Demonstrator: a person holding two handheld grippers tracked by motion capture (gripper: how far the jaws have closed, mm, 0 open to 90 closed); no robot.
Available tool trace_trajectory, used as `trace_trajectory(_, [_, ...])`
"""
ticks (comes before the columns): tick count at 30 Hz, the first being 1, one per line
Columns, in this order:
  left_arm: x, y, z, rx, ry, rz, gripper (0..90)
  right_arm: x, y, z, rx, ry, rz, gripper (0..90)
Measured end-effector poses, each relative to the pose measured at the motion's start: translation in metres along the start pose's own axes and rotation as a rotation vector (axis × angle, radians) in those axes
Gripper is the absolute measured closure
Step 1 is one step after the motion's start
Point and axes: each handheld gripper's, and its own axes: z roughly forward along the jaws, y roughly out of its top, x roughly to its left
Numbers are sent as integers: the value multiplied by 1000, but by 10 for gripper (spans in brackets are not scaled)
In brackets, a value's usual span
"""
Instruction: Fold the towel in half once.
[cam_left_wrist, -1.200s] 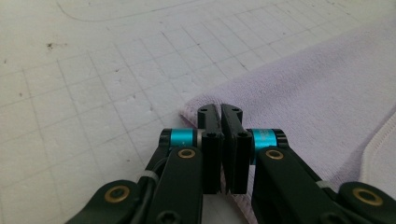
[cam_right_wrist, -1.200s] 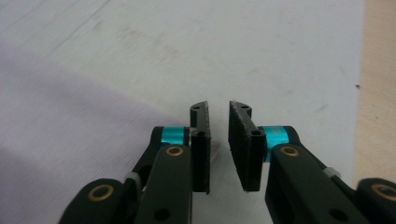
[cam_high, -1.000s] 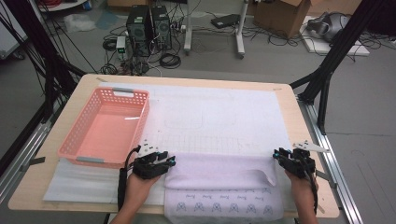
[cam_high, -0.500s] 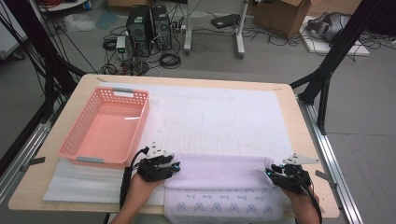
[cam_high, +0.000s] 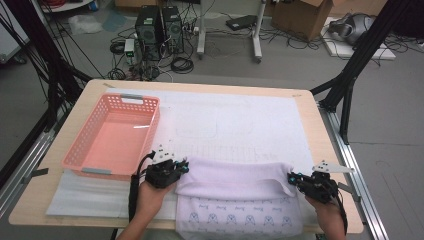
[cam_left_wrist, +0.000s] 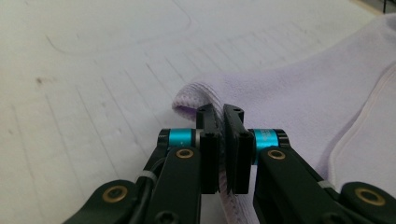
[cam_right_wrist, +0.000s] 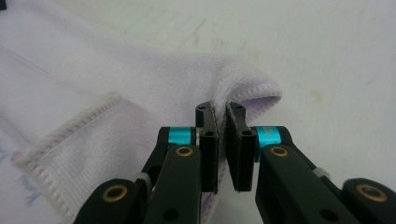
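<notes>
Empty salmon-pink perforated plastic basket (cam_high: 112, 137) sits on the white padded table cover (cam_high: 240, 120), just left of the left gripper (cam_high: 181, 166). Soft lavender fleece towel (cam_high: 232, 175), near edge folded back, stitched hems, lies at the table's near side. Both grippers' jaws have just been closing; left gripper and right gripper (cam_high: 291, 176) each pinch a towel corner.

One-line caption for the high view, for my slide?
Both grippers, left and right, pinch the folded towel's corners beside a pink basket.
</notes>
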Motion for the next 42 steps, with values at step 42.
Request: trace_trajectory(42, [41, 49, 39, -95, -81, -32, 524, -44, 73, 43, -20, 10, 104, 523])
